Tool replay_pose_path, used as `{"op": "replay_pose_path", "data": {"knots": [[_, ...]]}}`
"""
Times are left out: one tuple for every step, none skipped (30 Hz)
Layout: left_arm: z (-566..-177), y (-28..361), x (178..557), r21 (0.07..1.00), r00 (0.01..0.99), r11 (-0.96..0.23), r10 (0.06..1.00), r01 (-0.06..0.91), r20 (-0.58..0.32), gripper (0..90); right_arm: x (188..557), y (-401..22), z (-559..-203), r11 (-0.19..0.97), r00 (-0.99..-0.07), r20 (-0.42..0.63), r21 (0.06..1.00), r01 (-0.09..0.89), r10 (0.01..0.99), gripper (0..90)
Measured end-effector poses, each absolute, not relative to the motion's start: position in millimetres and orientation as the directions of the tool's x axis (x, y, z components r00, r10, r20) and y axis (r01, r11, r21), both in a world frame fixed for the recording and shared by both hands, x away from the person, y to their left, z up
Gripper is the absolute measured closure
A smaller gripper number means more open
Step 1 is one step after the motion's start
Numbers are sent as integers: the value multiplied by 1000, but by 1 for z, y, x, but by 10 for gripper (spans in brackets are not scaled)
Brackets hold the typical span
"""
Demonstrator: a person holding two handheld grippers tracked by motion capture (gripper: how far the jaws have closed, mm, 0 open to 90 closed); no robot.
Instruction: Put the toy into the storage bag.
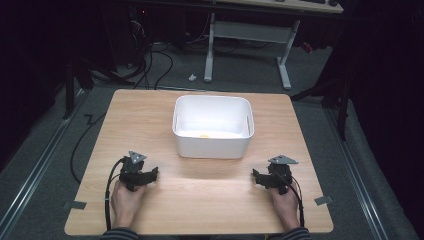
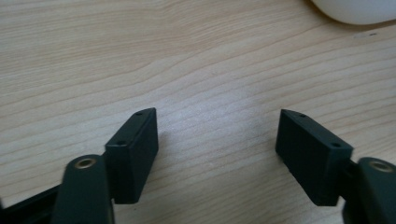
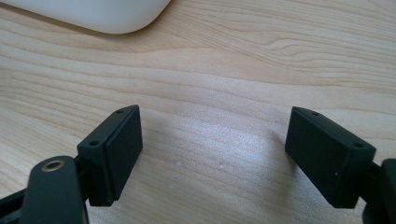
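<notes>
A white plastic tub [image 1: 212, 145] stands on the middle of the wooden table [image 1: 200, 200], with a small yellow thing [image 1: 203, 135] on its floor. My left gripper [image 1: 150, 175] rests on the table near the front left, held by a hand, its jaws spread wide with bare wood between them [image 2: 217, 135]. My right gripper [image 1: 257, 177] rests near the front right, jaws likewise wide apart over bare wood [image 3: 215, 135]. A corner of the tub [image 2: 355, 9] shows at the top right of the left gripper view, and the tub [image 3: 93, 14] shows at the top left of the right gripper view.
A black cable [image 1: 107, 195] trails from the left gripper toward the table's front edge. Behind the table stands a white-legged desk [image 1: 250, 35] with cables on the grey floor. Dark frames flank the table on both sides.
</notes>
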State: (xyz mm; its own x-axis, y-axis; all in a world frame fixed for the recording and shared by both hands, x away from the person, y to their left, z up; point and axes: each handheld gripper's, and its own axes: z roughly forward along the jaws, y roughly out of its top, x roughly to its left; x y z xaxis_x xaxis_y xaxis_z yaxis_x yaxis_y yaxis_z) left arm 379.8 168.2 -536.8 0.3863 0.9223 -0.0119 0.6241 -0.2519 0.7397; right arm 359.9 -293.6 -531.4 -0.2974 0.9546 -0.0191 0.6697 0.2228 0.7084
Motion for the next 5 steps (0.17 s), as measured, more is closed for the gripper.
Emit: {"op": "replay_pose_path", "data": {"knots": [[-537,168,379,738,389,-254,921,625,-12,239,360,-293,-531,221,-296,-18,709,670,955,193],[-537,168,379,737,391,-255,920,625,-13,236,360,-294,-531,223,-297,-19,708,670,955,193],[-537,168,379,737,391,-257,920,625,-11,232,360,-294,-531,223,-297,-19,708,670,955,193],[-537,168,379,737,391,-257,920,625,-11,227,360,-294,-531,223,-297,-19,709,670,955,193],[-537,168,379,737,392,-257,920,625,-12,224,360,-294,-531,223,-297,-19,709,670,955,193]]}}
